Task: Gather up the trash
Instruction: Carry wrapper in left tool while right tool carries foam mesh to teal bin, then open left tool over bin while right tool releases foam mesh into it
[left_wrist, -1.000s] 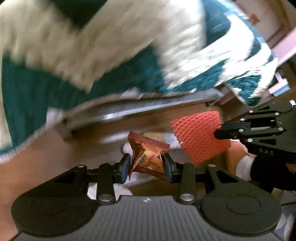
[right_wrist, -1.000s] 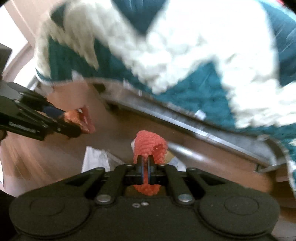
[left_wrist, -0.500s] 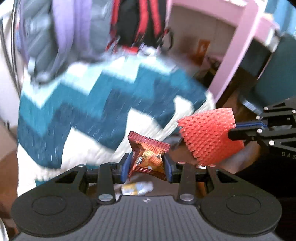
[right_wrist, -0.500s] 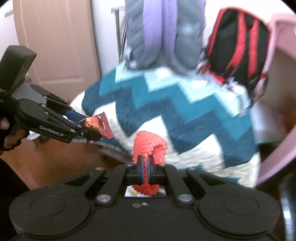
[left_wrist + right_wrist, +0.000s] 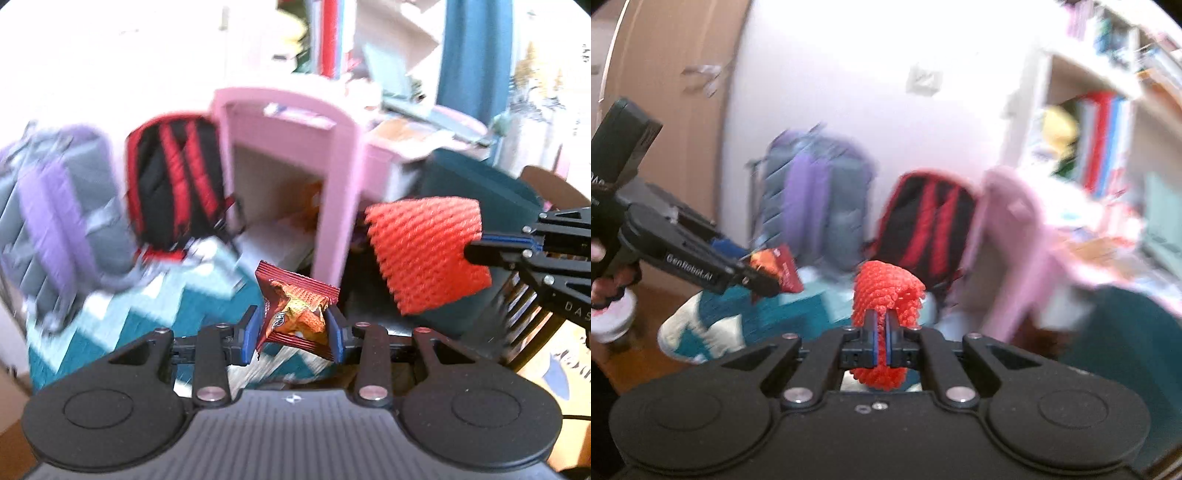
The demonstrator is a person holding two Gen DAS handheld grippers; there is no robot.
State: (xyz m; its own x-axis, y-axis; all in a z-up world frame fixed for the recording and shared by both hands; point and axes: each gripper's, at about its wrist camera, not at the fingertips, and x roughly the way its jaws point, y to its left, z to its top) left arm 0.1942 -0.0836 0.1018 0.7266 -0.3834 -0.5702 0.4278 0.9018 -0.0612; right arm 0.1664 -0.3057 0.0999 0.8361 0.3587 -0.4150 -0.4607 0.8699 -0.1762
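A lived-in bedroom or study corner of a home, as I see it from my two hand-held claws. The pink-painted desk with an open cubby (image 5: 284,173) anchors the view. Just left of it hangs a black backpack with red straps (image 5: 173,181), and further left a grey and purple quilted backpack (image 5: 62,206). Below these lies a teal and white zigzag knitted blanket (image 5: 155,321). Above and right of the desk stand white bookshelves crowded with coloured books (image 5: 1104,122). Far left of the desk, past a white wall, is a light wooden door (image 5: 665,110), over brown wooden flooring (image 5: 646,354).
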